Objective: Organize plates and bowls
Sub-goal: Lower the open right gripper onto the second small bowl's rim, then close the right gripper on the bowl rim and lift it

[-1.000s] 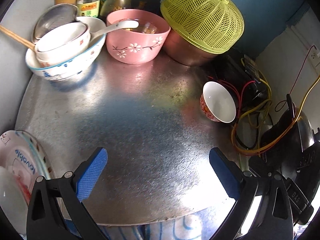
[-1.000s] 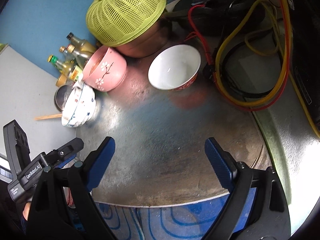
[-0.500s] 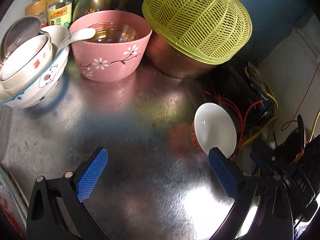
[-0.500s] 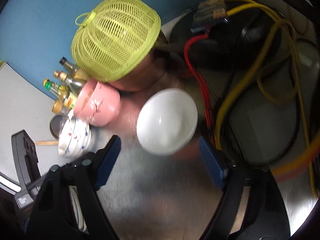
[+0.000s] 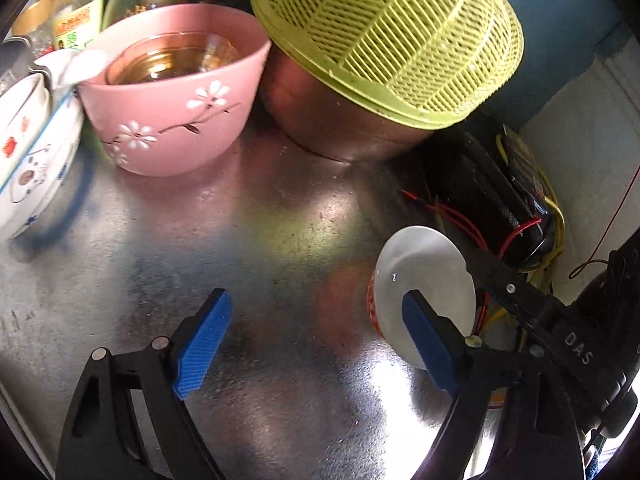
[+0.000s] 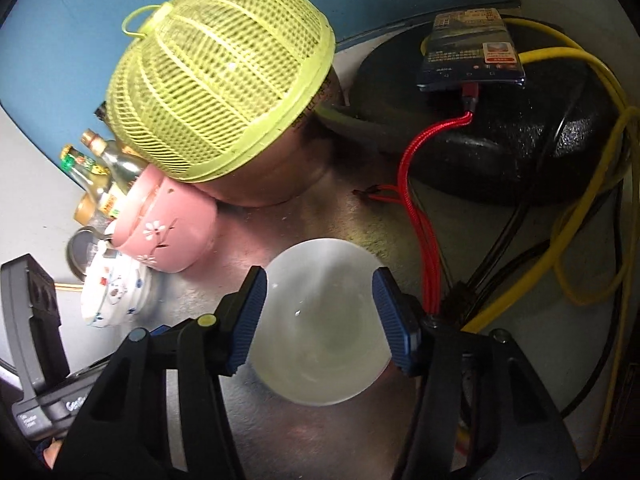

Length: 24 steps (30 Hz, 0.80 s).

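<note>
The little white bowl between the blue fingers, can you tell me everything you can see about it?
The little white bowl is round, glossy and white inside, with a red pattern on its outside. It looks ceramic, is empty and stands upright on the shiny metal table, near the red cables. The right gripper straddles it, one blue finger on each side of the rim; whether the pads already touch is unclear.
</note>
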Available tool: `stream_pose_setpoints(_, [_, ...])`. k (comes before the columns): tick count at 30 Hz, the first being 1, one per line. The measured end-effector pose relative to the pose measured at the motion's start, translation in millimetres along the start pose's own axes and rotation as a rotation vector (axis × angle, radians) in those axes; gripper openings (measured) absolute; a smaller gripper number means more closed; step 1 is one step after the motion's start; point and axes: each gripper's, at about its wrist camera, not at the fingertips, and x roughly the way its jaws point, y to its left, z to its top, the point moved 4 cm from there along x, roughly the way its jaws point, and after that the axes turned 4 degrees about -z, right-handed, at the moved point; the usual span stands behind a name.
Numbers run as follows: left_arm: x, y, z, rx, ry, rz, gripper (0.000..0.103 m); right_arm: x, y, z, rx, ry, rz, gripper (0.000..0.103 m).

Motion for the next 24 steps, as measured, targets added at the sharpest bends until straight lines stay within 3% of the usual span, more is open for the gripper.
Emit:
stream_pose_setpoints(6, [19, -10, 0, 0.005, 0.037, -0.024, 0.078, 11, -7, 1, -0.007, 0.034, -0.045, 0.056])
stream_pose_setpoints(12, [42, -29, -4, 0.043, 0.095, -0.049, 0.050, 18, -12, 0, -0.020, 0.073, -0.065, 0.054])
stream_pose_setpoints(15, [55, -33, -6, 0.043, 0.127, -0.057, 0.042, 21, -12, -2, -0.043, 0.096, -0.076, 0.046])
stream_pose_setpoints(19, [67, -35, -7, 0.046, 0.155, -0.058, 0.028, 29, -14, -6, -0.043, 0.143, -0.068, 0.044])
stream_pose_setpoints(24, [66, -39, -8, 0.054, 0.155, -0.102, 0.025, 24, -10, -8, -0.048, 0.138, -0.047, 0.040])
